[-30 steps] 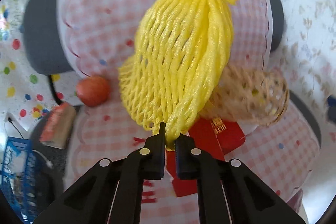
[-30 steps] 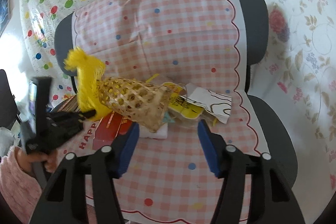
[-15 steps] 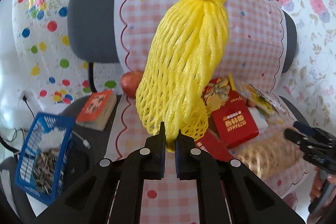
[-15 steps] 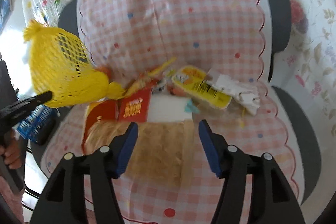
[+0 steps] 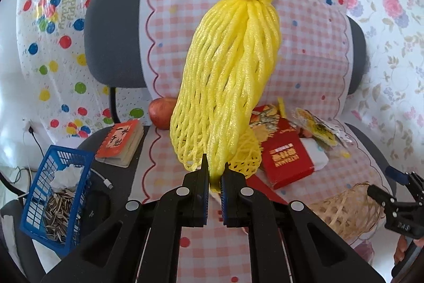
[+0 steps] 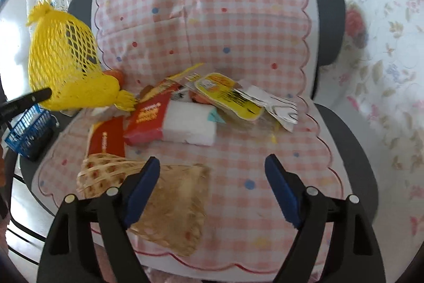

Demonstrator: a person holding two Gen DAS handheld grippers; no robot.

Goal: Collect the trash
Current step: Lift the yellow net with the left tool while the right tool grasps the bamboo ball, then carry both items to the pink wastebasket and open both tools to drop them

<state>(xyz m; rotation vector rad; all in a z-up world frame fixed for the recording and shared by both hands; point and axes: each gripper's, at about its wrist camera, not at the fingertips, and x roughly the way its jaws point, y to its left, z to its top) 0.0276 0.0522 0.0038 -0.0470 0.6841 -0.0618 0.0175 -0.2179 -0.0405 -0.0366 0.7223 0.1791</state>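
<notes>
My left gripper point(image 5: 213, 178) is pinched tight on the open end of the yellow foam net point(image 5: 228, 86), which stands up from the jaws with its tufted knot at the top, lifted clear of the chair seat point(image 6: 238, 158). From my right wrist camera the same net hangs off the seat's left edge, above the blue basket point(image 5: 57, 192). That basket sits low beside the chair's left side and holds a heap of sunflower seed shells point(image 5: 59, 211) with a crumpled white tissue point(image 5: 66, 174) on top. My right gripper point(image 6: 212, 190) is spread wide with nothing between its blue pads; it hovers over the front of the seat, its left finger just above the woven straw basket point(image 6: 169, 206), which lies on its side at the front left corner; I cannot tell whether anything is inside it. More trash lies across the middle of the pink checked seat cover: a red packet point(image 6: 147, 121) touching a white block point(image 6: 189, 125), and behind them a yellow wrapper point(image 6: 228, 94) overlapped by a white torn wrapper point(image 6: 275, 105). An apple point(image 5: 160, 114) sits at the back left corner of the seat, and a small red booklet point(image 5: 122, 142) lies on the bare left edge.
</notes>
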